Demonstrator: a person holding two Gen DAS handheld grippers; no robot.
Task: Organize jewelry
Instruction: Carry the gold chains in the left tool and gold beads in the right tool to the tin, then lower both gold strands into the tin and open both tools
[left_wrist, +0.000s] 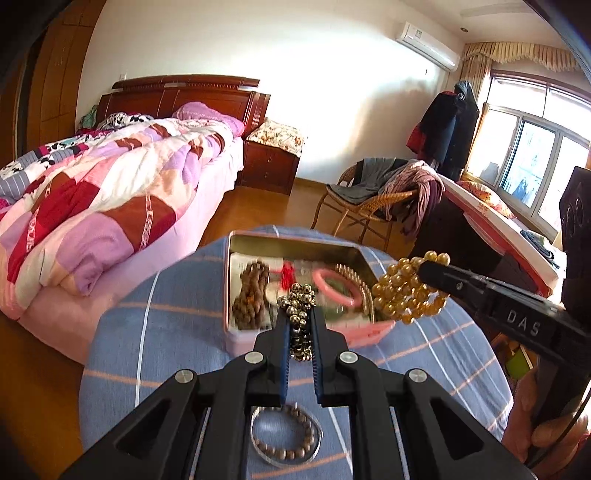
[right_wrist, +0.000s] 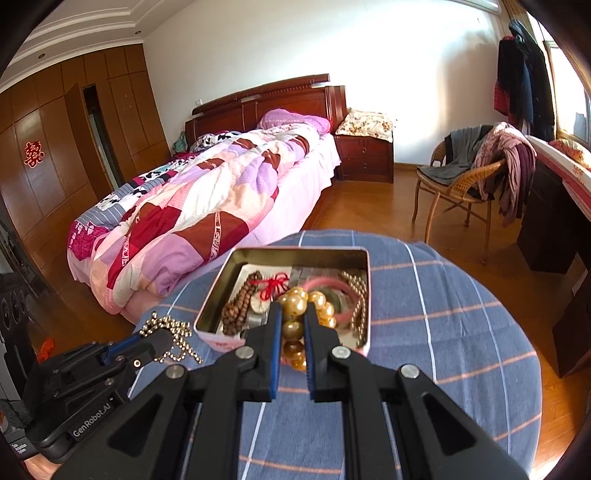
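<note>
Nearest the left camera, a brown bead bracelet (left_wrist: 287, 435) lay inside a silver bangle (left_wrist: 258, 448) on the blue striped desk (left_wrist: 155, 321), beneath the left claw (left_wrist: 298, 325). That claw was closed on a strand of small gold beads (left_wrist: 297, 301), which bunched above its tips and hung between its fingers, just short of the tin (left_wrist: 236, 332). The right claw (right_wrist: 293, 314) was likewise closed, gripping a string of large gold pearls (right_wrist: 295, 301) held at the tin's near right corner; in the left view the pearls hung in a cluster just beside the tin's right wall. The open pink tin stood on the desk and held a brown bead string (right_wrist: 236, 306) at its left, a red cord (right_wrist: 273, 284), a pink bangle (right_wrist: 325, 286) and a gold ball chain (right_wrist: 356, 299) along its right side. Beyond the desk stood a bed (right_wrist: 207, 206), a nightstand (right_wrist: 365, 155) and a wicker chair (right_wrist: 458, 184) draped with clothes.
</note>
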